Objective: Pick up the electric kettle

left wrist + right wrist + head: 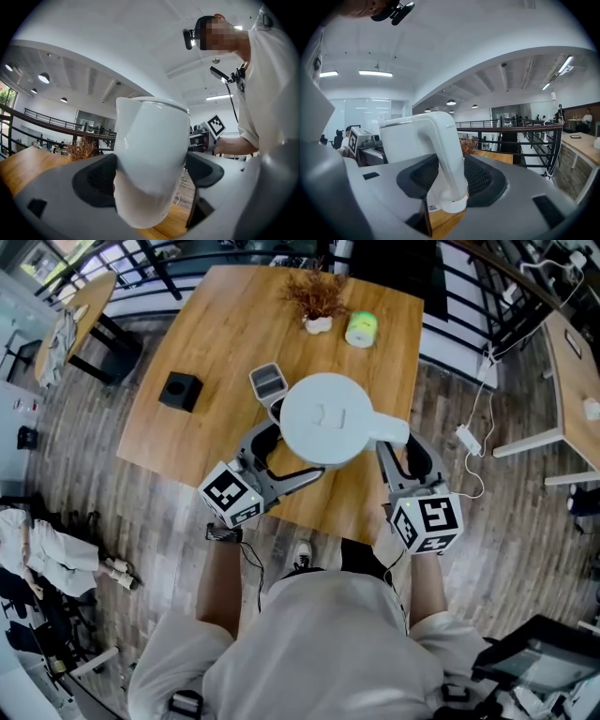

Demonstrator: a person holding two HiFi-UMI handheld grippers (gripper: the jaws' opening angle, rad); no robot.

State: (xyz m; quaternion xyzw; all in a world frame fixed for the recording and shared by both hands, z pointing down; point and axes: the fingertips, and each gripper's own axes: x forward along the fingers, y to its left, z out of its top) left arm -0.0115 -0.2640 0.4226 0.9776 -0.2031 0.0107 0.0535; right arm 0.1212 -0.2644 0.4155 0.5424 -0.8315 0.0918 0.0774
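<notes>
- Electric kettle [328, 418], white, lid up, sat over the near edge of the wooden table [216, 352], right in front of the person.
- Left gripper [281, 460] was clamped on the kettle body. In the left gripper view both pads pressed the white wall low down, one on each side.
- Right gripper [403, 460] was clamped on the handle [445, 150]. In the right gripper view the pads squeezed its lower part.
- Key relation: the handle stuck out to the person's right, so the right gripper had it and the left gripper took the body. Kettle's long axis was roughly upright, slightly tilted in the gripper views.
- The kettle's bottom showed above the wood in both gripper views, so it looked lifted clear. Judged only; contact can't be fully ruled out.
- Next, probably a level raise with both clamps kept even. Risk: the smooth body slipping in the left jaws.
- Black box [179, 390] and dried plant [319, 301] stood well apart, farther back.
</notes>
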